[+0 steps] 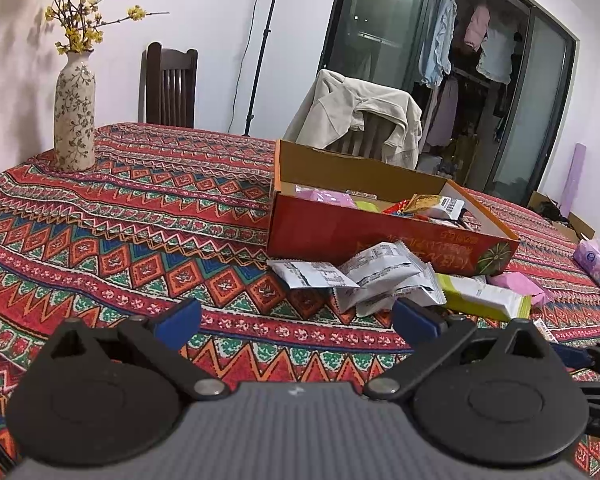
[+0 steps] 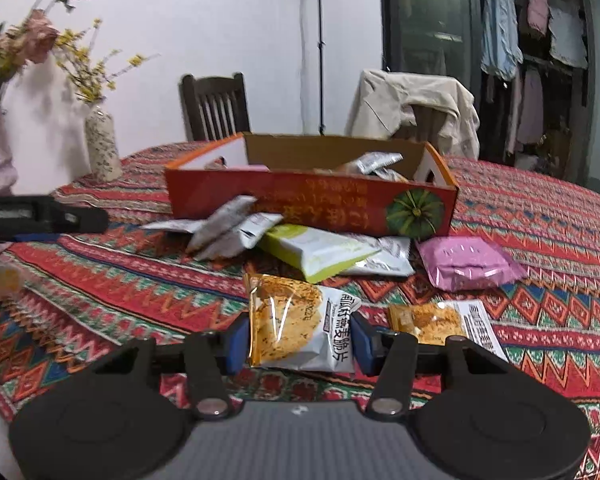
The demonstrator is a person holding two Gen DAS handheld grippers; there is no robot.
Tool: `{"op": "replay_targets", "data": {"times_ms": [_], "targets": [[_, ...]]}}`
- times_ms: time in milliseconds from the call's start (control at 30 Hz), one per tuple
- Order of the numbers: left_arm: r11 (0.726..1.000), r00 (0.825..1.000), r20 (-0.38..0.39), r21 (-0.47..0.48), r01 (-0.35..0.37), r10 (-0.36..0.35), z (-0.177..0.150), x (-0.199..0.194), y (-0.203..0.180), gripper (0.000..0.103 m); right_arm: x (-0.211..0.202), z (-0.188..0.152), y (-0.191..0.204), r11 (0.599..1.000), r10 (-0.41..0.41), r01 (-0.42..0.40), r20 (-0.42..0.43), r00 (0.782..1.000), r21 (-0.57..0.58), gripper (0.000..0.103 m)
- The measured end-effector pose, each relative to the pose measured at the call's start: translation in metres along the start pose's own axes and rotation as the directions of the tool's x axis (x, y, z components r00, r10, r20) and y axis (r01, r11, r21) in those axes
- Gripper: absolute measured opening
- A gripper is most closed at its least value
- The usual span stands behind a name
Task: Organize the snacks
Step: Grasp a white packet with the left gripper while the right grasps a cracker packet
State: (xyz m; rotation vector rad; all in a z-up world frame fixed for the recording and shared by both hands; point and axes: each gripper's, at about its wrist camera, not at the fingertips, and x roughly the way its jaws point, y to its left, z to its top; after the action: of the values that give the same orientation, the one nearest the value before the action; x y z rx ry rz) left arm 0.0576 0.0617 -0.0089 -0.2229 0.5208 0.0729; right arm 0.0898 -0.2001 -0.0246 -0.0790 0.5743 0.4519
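Now my right tongs (image 2: 298,338) pinch an orange oat-crisp packet (image 2: 296,326) above the near tabletop (image 2: 112,292), before the red snack box (image 2: 312,208); my left tongs (image 1: 296,316) stand spread, empty.
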Motion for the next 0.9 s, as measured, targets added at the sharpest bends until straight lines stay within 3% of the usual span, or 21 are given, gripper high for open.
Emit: {"op": "replay_targets", "data": {"times_ms": [267,367,633,900], "targets": [[0.999,0.999,0.014,0.006,-0.039,0.039,0.020,0.010,-0.002,0.103,-0.022,0.012,-0.004,1.000,-0.017,0.019,0.085,0.996,-0.013,0.051],[0.996,0.996,0.008,0.033,-0.086,0.086,0.033,0.021,-0.009,0.103,-0.022,0.017,-0.011,0.999,-0.042,0.042,0.102,0.994,-0.007,0.051],[0.985,0.981,-0.090,0.026,-0.169,0.171,0.061,0.075,-0.021,0.103,0.002,0.049,-0.028,0.996,-0.086,0.086,0.122,0.989,0.002,0.051],[0.970,0.957,-0.154,0.039,-0.241,0.244,0.049,0.121,-0.026,0.100,0.042,0.066,-0.047,0.990,-0.125,0.115,0.138,0.982,0.079,0.051]]}}
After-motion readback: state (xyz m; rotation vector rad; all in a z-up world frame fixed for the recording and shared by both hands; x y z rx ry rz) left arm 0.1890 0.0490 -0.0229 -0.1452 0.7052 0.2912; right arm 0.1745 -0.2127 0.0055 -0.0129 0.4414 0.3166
